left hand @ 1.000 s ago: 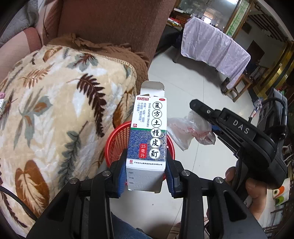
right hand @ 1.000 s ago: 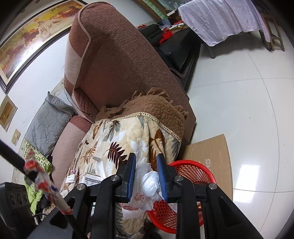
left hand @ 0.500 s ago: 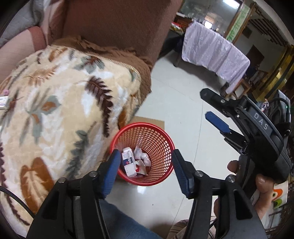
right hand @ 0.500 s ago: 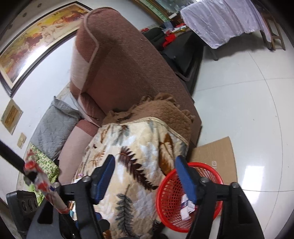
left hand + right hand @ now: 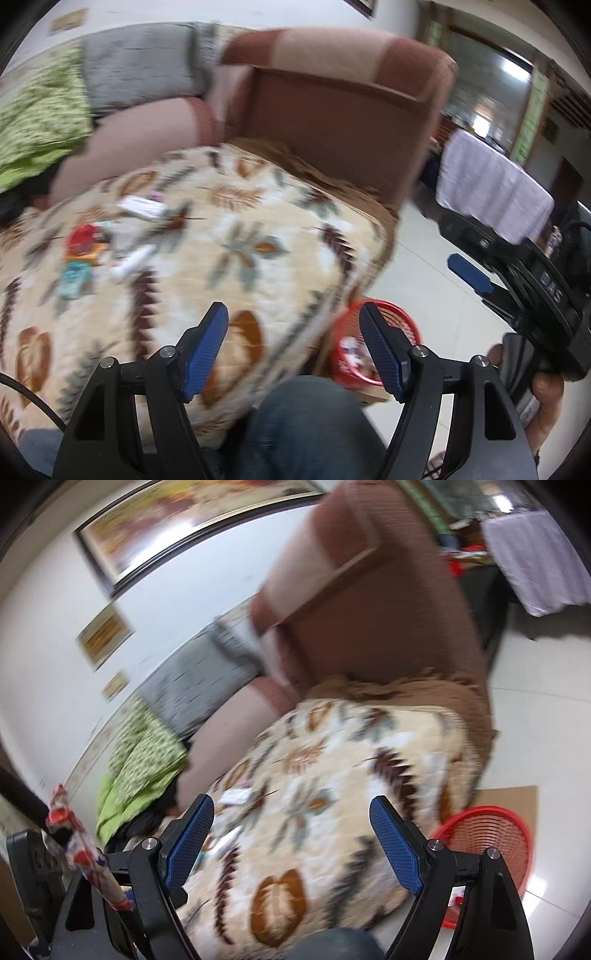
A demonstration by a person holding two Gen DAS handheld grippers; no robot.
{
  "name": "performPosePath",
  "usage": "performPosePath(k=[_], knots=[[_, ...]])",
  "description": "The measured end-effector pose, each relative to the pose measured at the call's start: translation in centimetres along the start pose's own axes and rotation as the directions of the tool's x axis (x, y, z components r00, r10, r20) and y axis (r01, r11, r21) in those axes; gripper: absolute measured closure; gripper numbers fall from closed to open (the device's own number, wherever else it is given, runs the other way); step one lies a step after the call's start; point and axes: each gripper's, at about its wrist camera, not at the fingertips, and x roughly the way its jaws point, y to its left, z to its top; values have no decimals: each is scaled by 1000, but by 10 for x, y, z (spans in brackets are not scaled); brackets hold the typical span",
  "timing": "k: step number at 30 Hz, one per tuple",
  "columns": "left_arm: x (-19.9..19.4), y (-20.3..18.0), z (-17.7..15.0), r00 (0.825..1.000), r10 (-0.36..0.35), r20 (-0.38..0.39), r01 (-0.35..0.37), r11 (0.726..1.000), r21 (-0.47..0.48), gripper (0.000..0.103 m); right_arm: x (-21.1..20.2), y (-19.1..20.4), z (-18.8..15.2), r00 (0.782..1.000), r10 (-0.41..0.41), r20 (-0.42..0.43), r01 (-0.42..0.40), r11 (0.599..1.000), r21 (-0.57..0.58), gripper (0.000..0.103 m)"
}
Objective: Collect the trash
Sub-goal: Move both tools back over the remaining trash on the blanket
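Observation:
My left gripper (image 5: 295,343) is open and holds nothing; it hangs over the leaf-patterned blanket (image 5: 240,258). My right gripper (image 5: 291,838) is open and empty too, and also shows in the left wrist view (image 5: 476,273). A red mesh basket (image 5: 373,343) stands on the floor beside the sofa with white trash inside; its rim (image 5: 491,834) appears in the right wrist view. Loose trash lies on the blanket at the left: a white box (image 5: 142,208), a red packet (image 5: 83,236), a white tube (image 5: 133,260) and a teal packet (image 5: 74,282). Both views are blurred.
A brown sofa (image 5: 343,110) carries a grey cushion (image 5: 144,62) and a green cloth (image 5: 40,110). Flat cardboard (image 5: 506,797) lies under the basket. A person's knee in jeans (image 5: 314,424) is below my left gripper. A table with a purple cloth (image 5: 487,184) stands far right.
Both grippers opened: the medicine box and the plastic bag dropped into the red basket. Both grippers then swung left, from the basket toward the trash on the blanket.

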Motion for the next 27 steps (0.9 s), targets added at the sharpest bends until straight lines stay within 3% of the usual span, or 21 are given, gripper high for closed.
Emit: performPosePath(k=[7,12,22,27], knots=[[-47,78,-9,986,145,84,-133,983,-127,30,23,69,-24,995,82,-59,-89,988,-124,13],[-75,118,-18,954,271,127,-245,951,-187,30,35,106,-33,985,129,-118,-148,974,-169,13],[-103,174,-25,939,311,147,-256,917,-305,30,73,149,-51,956,199,-215,-243,949,-200,12],[-107,198,-29,934,330,139,-266,898,-350,29,96,160,-61,931,248,-269,-299,939,-168,12]])
